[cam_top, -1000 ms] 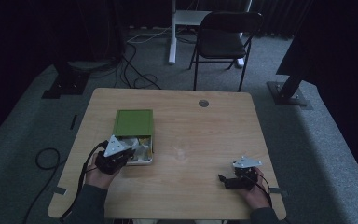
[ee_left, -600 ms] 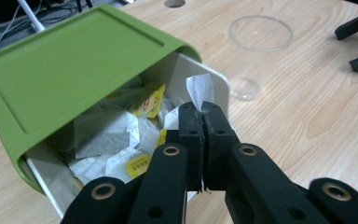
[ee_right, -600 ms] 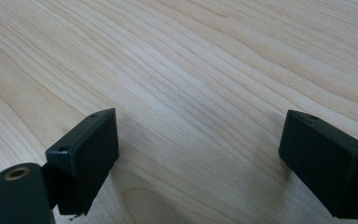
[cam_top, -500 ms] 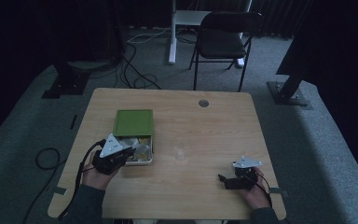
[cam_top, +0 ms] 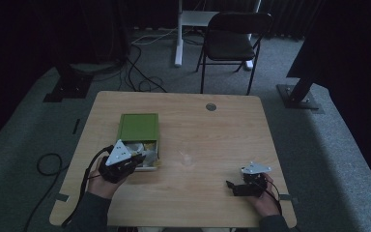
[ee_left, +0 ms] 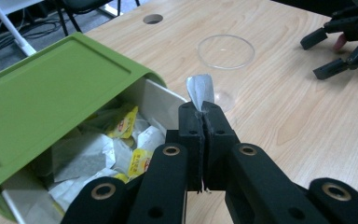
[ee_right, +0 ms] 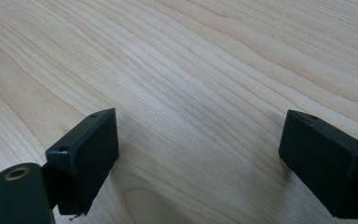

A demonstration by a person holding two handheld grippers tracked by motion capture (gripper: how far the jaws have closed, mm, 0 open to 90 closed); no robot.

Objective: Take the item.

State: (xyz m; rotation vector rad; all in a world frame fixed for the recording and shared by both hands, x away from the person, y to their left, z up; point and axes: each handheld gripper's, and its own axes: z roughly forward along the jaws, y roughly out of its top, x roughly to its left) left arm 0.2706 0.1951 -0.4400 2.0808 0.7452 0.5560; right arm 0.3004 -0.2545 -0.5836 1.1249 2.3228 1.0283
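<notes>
- The left tool (ee_left: 200, 116) has its jaws pressed together on a small white paper tea bag (ee_left: 199, 89), just beside the open green-lidded box of tea bags (cam_top: 138, 140) near the light wooden table's (cam_top: 212, 130) left edge.
- A clear glass cup (ee_left: 225, 52) stands mid-table.
- The right tool (ee_right: 198, 154), jaws spread wide, rests near the table's front right corner.

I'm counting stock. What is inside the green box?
The green box lies on its side, its open end showing loose tea bags, white sachets with yellow tags. The box's green wall covers the deeper part, so a count is impossible.
</notes>
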